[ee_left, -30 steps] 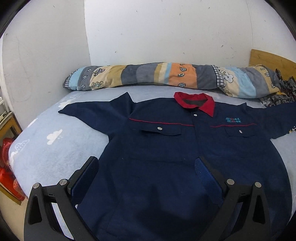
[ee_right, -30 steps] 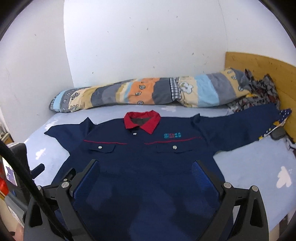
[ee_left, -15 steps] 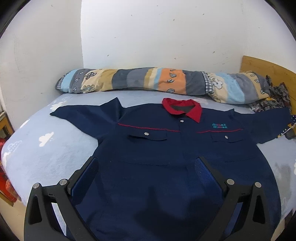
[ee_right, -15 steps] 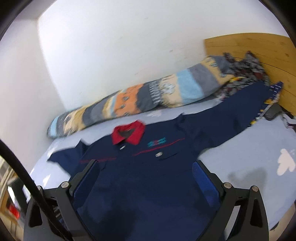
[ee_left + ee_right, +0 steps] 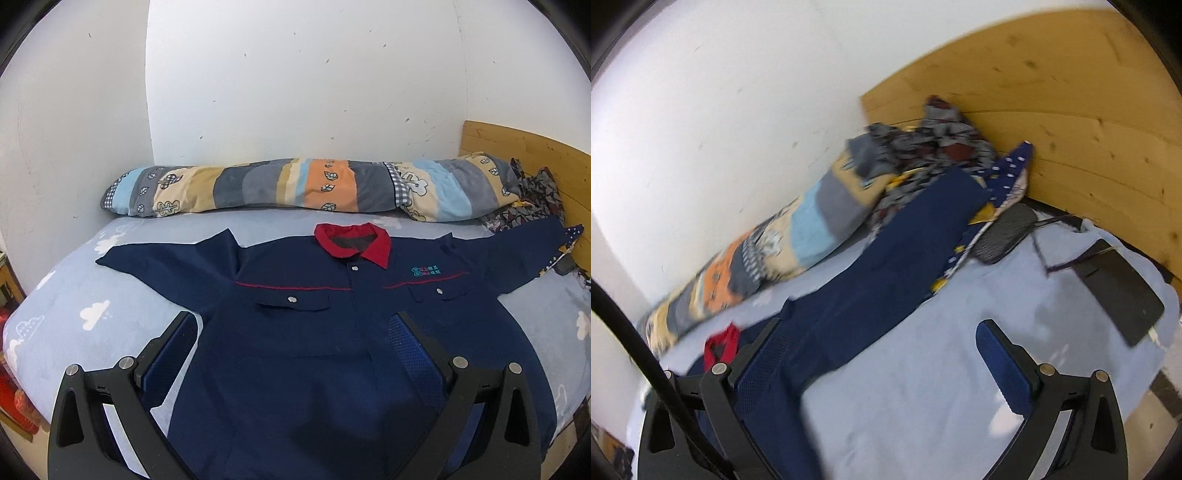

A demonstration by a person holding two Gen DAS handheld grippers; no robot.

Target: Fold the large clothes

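Observation:
A navy work shirt [image 5: 303, 350] with a red collar [image 5: 352, 243] lies front up on the bed, both sleeves spread out. My left gripper [image 5: 291, 332] is open and empty, above the shirt's lower front. In the right wrist view the shirt's right sleeve [image 5: 897, 254] runs up toward the headboard. My right gripper [image 5: 879, 336] is open and empty, above the sheet beside that sleeve; its left finger overlaps the sleeve's lower part.
A light blue sheet with clouds [image 5: 88, 314] covers the bed. A long striped bolster [image 5: 314, 184] lies along the white wall. A wooden headboard [image 5: 1071, 110] stands at the right, with crumpled patterned cloth [image 5: 934, 147], a dark pouch [image 5: 1004, 232] and a black phone [image 5: 1123, 291] nearby.
My left gripper has pulled back, so more of the shirt shows. My right gripper has swung right and tilted, from the shirt's front to the right sleeve and headboard.

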